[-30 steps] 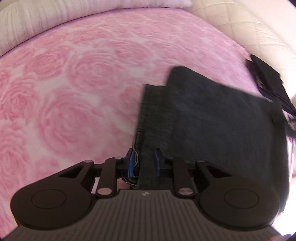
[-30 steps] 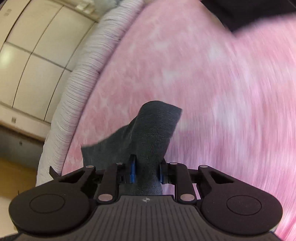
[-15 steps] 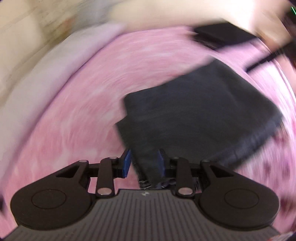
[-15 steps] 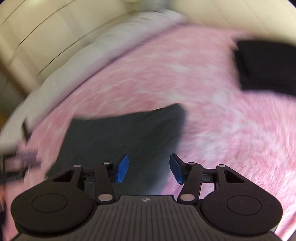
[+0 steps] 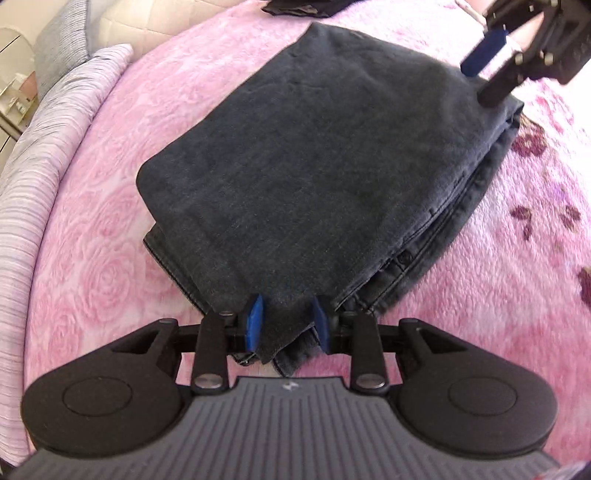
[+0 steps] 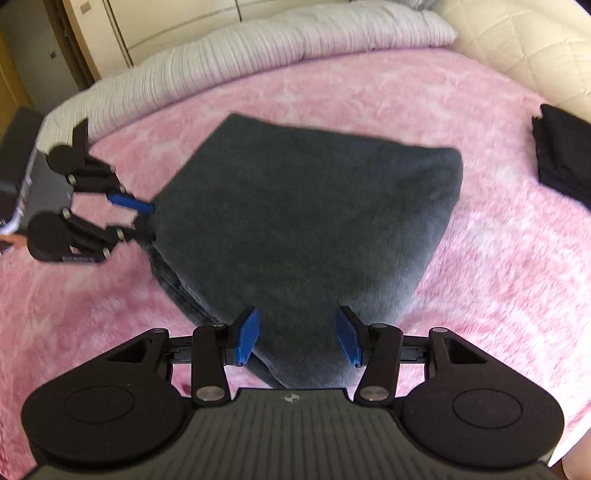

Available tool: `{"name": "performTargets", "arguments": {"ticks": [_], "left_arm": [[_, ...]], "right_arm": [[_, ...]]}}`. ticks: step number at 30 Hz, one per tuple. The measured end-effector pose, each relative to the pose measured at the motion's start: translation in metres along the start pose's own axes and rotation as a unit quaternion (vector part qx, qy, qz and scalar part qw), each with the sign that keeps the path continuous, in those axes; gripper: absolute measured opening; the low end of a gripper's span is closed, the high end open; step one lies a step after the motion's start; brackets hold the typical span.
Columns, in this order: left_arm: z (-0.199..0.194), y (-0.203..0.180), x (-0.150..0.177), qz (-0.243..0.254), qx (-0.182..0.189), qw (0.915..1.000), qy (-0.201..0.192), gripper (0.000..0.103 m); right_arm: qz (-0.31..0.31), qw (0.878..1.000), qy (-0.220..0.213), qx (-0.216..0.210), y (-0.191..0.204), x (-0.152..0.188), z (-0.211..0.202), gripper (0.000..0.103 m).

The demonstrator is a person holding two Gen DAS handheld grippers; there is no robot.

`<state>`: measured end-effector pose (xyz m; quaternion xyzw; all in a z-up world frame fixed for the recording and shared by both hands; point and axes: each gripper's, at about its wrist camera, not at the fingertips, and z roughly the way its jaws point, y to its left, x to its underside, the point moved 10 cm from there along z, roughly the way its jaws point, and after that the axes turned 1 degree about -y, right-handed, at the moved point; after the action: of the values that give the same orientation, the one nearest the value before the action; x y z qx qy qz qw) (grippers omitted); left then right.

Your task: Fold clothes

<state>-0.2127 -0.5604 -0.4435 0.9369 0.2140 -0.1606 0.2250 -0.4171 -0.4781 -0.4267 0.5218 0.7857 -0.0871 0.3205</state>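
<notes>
Dark grey jeans (image 5: 314, 158) lie folded in a flat stack on the pink rose-patterned blanket (image 5: 92, 277). My left gripper (image 5: 287, 319) is at their near corner, jaws slightly apart, and the corner lies loosely between the blue pads (image 5: 255, 321). In the right wrist view, the left gripper (image 6: 149, 220) sits at the left edge of the jeans (image 6: 314, 221) with a gap between its fingers. My right gripper (image 6: 295, 332) hovers over the opposite corner. Its jaws stand wide and are closing, with cloth below them but not pressed. It shows in the left wrist view as the right gripper (image 5: 476, 83).
A second dark folded garment (image 6: 561, 155) lies at the far right of the blanket, also seen as a dark garment (image 5: 303, 5). A striped grey-white bolster (image 6: 258, 55) runs along the blanket's edge. Behind it are a cream quilted headboard (image 6: 517, 33) and wardrobe doors (image 6: 166, 18).
Both grippers swung and rolled, bringing the lifted jeans down into a flat fold. The right gripper let go of the cloth and opened wide. The left jaws widened a little.
</notes>
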Motion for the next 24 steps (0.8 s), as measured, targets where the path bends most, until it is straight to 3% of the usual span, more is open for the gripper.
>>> {"name": "performTargets", "arguments": {"ticks": [5, 14, 18, 22, 24], "left_arm": [[0.001, 0.0, 0.002, 0.019, 0.006, 0.9998, 0.008, 0.025], [0.003, -0.001, 0.002, 0.029, 0.004, 0.9995, 0.007, 0.026], [0.003, -0.001, 0.001, 0.029, 0.006, 0.9995, 0.007, 0.026], [0.002, -0.001, 0.001, 0.028, 0.007, 0.9996, 0.005, 0.026], [-0.001, 0.0, 0.0, 0.023, 0.007, 0.9997, -0.003, 0.026]], "right_arm": [[-0.001, 0.998, 0.057, 0.011, 0.001, 0.014, 0.015, 0.052], [-0.025, 0.997, 0.068, 0.034, 0.005, 0.016, 0.008, 0.055], [-0.106, 0.99, 0.054, 0.071, 0.021, 0.016, -0.007, 0.061], [-0.172, 0.981, 0.057, 0.076, 0.039, 0.03, -0.007, 0.064], [-0.201, 0.974, 0.061, 0.08, 0.045, 0.037, -0.004, 0.071]]}}
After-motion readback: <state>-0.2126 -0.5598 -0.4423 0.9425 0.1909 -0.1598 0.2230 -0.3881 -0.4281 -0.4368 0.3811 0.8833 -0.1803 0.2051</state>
